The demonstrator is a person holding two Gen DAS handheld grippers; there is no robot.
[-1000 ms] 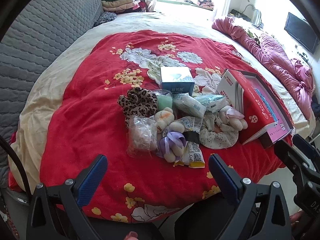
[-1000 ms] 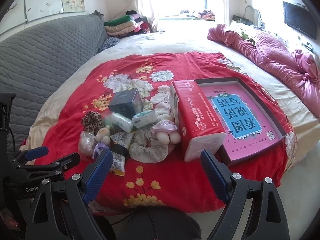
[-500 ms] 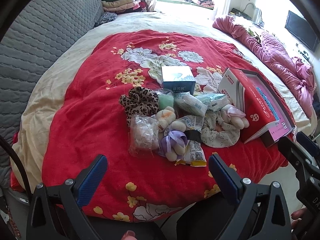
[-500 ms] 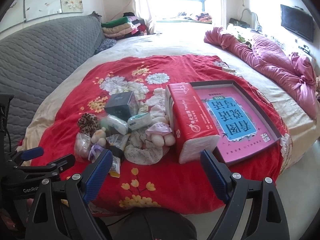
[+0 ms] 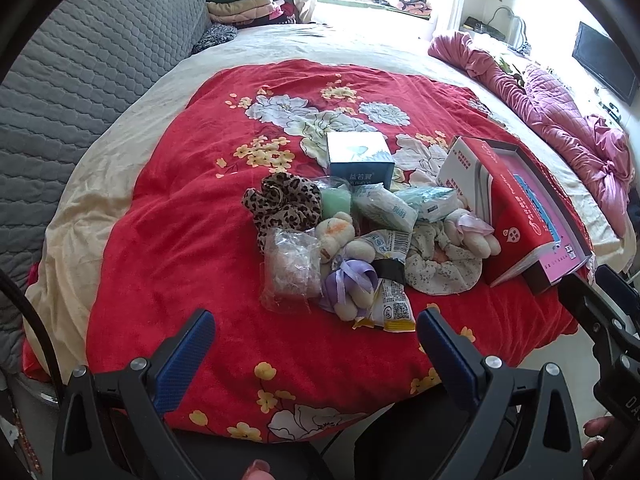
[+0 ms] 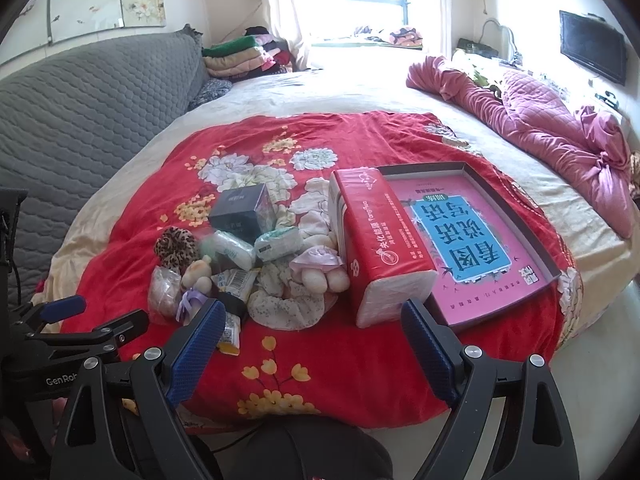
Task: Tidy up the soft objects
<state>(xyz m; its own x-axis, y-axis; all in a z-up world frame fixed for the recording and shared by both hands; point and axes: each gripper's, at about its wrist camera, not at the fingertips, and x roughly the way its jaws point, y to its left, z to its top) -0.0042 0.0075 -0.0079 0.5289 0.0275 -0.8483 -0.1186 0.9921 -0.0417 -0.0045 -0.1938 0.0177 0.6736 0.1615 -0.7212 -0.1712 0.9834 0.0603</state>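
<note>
Both grippers are empty, with their blue-padded fingers spread wide. The left gripper (image 5: 314,344) hangs over the near hem of the red floral blanket (image 5: 172,240), just short of the heap; the right gripper (image 6: 312,340) hovers near the red tissue pack (image 6: 380,240).

Taking that tissue pack as the landmark: the soft things lie bunched to its left. A floral fabric scrunchie (image 6: 286,304) and a pink-bowed plush (image 6: 320,270) are just beside it, the purple-ribboned plush bear (image 5: 352,280) and a clear crinkly bag (image 5: 290,266) further left, and the leopard scrunchie (image 5: 284,204) beyond them. The open pink-lined box tray (image 6: 476,236) touches the pack's right side.

The step looks like a first pick. It is best to start with an outer, uncovered piece such as the purple-ribboned bear, closing across its body rather than its ribbon, and lifting straight up so the snack packet (image 5: 394,304) beside it is not dragged along.
</note>
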